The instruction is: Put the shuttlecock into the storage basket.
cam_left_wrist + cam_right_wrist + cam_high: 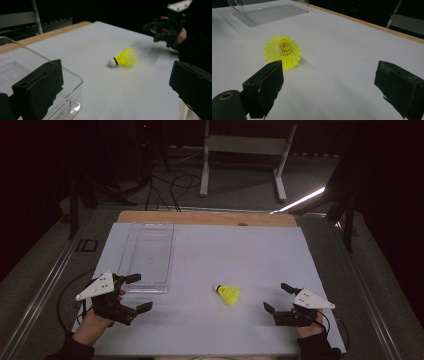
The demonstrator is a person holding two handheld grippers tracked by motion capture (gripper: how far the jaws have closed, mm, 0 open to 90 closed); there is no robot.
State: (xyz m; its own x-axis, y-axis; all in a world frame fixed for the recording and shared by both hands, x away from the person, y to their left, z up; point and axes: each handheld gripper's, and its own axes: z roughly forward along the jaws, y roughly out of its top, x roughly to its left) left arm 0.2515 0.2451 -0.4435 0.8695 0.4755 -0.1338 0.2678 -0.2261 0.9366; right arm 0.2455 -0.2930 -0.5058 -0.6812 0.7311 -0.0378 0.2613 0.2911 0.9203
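A yellow shuttlecock (228, 294) with a white cork tip lies on its side on the white table top (225, 255), between my two grippers. In the left gripper view the shuttlecock (123, 58) points its cork toward the left. The shuttlecock's (282, 51) open skirt faces the camera in the right gripper view. My left gripper (138, 293) is open near the front left, with nothing between its jaws. My right gripper (276, 298) is open at the front right, a short way from the shuttlecock. The right gripper (160, 28) is also in the left gripper view, farther off.
A clear plastic box (147, 255) stands at the left of the table, just beyond my left gripper; its corner (72, 82) is close to one jaw. A wooden strip (205, 218) edges the far side. Beyond it stand a white metal frame (245, 150) and cables on the floor.
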